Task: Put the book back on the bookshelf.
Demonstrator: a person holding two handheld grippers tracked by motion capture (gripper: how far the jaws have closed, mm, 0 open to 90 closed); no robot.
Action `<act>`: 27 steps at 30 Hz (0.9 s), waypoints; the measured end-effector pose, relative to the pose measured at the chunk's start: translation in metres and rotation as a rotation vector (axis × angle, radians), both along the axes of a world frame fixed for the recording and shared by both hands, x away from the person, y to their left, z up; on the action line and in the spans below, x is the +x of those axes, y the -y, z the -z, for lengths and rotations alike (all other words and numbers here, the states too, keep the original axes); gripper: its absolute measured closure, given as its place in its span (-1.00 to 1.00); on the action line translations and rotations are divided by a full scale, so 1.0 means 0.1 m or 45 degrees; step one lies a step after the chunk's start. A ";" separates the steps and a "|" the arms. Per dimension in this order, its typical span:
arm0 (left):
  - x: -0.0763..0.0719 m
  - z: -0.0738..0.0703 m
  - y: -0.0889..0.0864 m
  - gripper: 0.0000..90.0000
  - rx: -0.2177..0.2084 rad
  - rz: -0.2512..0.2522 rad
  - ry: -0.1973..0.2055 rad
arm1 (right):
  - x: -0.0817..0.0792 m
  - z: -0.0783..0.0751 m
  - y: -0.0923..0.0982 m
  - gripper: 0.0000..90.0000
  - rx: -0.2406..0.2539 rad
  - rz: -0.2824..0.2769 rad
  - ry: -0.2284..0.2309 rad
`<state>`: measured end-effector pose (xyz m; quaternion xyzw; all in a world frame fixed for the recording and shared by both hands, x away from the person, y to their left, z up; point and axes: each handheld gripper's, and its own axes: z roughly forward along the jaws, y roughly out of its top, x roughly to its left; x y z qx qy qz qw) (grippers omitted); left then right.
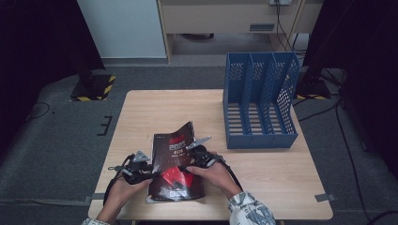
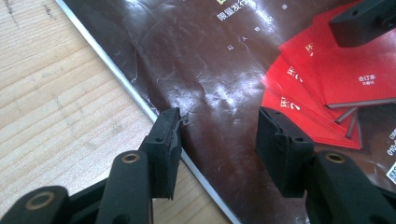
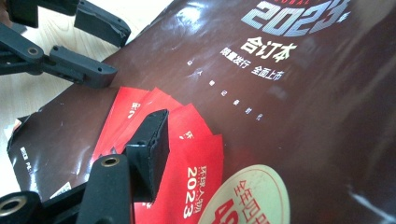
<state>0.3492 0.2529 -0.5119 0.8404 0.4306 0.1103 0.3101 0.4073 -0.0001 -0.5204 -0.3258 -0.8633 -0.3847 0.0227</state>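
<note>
Roughly, magazine [image 1: 176, 164] lies lengthwise toward the table's [image 1: 263, 173] far edge.

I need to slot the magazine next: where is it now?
In the high view the magazine lies at the table's near edge, between the left gripper and right gripper, with the blue file rack beyond it to the right.

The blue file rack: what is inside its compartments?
The blue file rack stands on the wooden table, to the right of and beyond the magazine. Its three compartments look empty in the high view; their slotted floors show. The low front lip may hide a little.
</note>
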 end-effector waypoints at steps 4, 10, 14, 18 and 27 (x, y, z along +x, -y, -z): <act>0.00 0.00 -0.01 0.11 -0.016 -0.002 -0.003 | 0.00 -0.01 -0.02 0.12 -0.028 0.008 0.002; 0.02 0.01 0.01 0.10 -0.033 -0.004 0.000 | 0.04 -0.03 -0.01 0.59 -0.051 0.084 0.027; 0.06 0.03 0.02 0.10 -0.072 -0.005 0.000 | 0.08 -0.06 0.00 0.75 -0.053 0.130 0.037; 0.10 0.04 0.06 0.01 -0.116 -0.004 -0.011 | 0.08 -0.11 0.02 0.80 -0.062 0.140 0.085; 0.11 0.02 0.10 -0.71 -0.140 0.004 0.049 | 0.07 -0.18 0.06 0.84 -0.050 0.121 0.126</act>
